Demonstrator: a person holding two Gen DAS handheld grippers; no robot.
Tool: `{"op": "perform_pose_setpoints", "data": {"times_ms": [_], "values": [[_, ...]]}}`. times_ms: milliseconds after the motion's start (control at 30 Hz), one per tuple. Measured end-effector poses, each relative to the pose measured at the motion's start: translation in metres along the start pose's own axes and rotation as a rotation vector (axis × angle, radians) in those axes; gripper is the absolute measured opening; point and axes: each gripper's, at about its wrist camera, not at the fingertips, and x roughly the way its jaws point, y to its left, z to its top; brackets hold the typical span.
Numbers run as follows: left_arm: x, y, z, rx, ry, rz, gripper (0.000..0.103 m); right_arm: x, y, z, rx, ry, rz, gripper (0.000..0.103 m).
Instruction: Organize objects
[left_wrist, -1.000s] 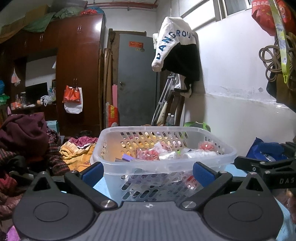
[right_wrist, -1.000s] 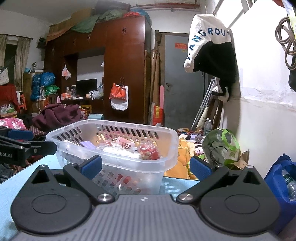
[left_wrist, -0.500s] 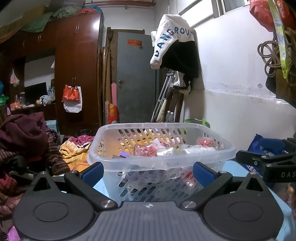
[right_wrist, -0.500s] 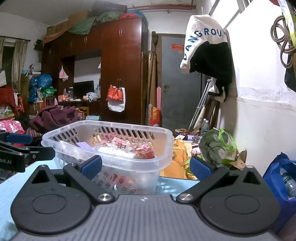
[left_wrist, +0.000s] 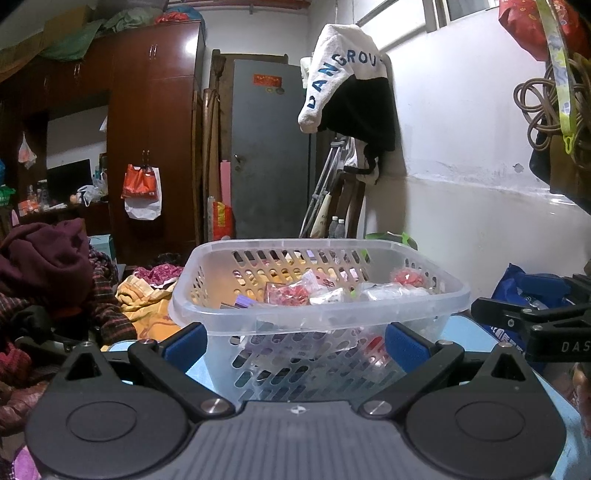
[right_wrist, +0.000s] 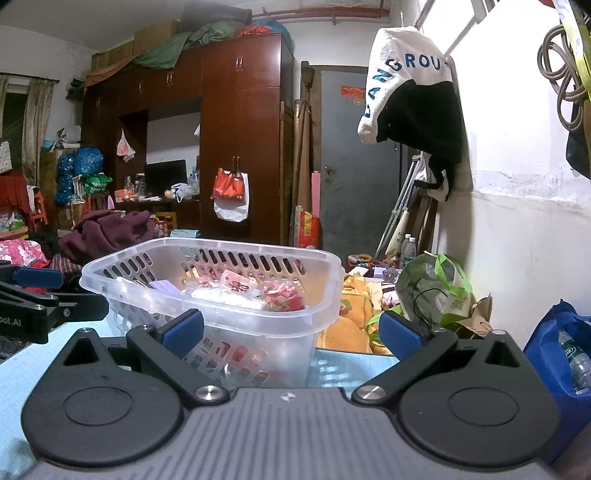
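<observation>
The clear slotted basket (left_wrist: 317, 295) of packets stands on the light-blue surface (right_wrist: 343, 363), just ahead of the wide-open, empty left gripper (left_wrist: 295, 341) and right gripper (right_wrist: 291, 330).

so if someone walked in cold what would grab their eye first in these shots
Probably the clear plastic basket, dead centre on the light blue table just ahead of both open grippers, with red and white packets piled inside. Next, the white and black garment with blue lettering, hanging high on the white wall to the right. Behind it all stands the tall dark red wardrobe.
</observation>
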Motion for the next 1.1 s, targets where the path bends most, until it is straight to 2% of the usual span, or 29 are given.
{"op": "perform_pose_setpoints", "data": {"times_ms": [1100], "values": [[0.0072, -0.0040, -0.0047, -0.008, 0.021, -0.006, 0.103, 0.0001, -0.0003, -0.0014, -0.002, 0.002, 0.000, 0.103]]}}
